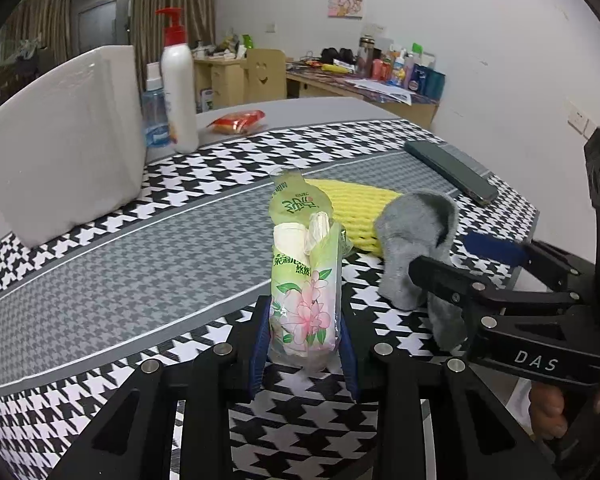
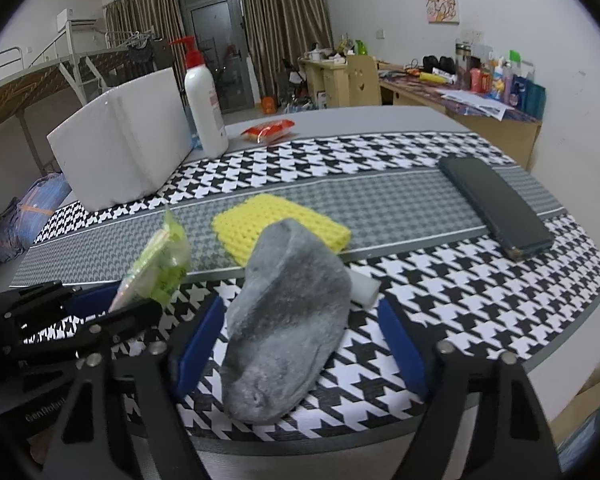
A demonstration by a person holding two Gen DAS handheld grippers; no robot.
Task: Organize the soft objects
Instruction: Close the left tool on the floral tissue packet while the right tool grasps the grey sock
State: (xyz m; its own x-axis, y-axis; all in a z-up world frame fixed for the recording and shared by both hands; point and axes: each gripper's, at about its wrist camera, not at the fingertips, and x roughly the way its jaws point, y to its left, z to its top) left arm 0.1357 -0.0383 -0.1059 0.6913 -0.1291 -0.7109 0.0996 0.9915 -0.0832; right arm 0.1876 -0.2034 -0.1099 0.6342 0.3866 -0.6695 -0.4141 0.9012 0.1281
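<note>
Left tongs [image 1: 304, 344]: blue pads pressed on the lower end of a tissue pack [image 1: 304, 272], glossy green plastic with pink flower print, long axis upright, raised off the tabletop [image 1: 140, 264]. Right tongs [image 2: 300, 344]: jaws spread wide, a grey sock [image 2: 288, 332] between them; whether the pads touch it cannot be told. The sock is fuzzy and limp, its long axis running away from the camera, toe end nearest. Yellow foam mesh [image 2: 276, 220]: flat, ribbed, rectangular, just behind the sock. White box [image 2: 120, 148]: smooth, at the rear left. The cloth on the tabletop is woven, in black-and-white houndstooth.
</note>
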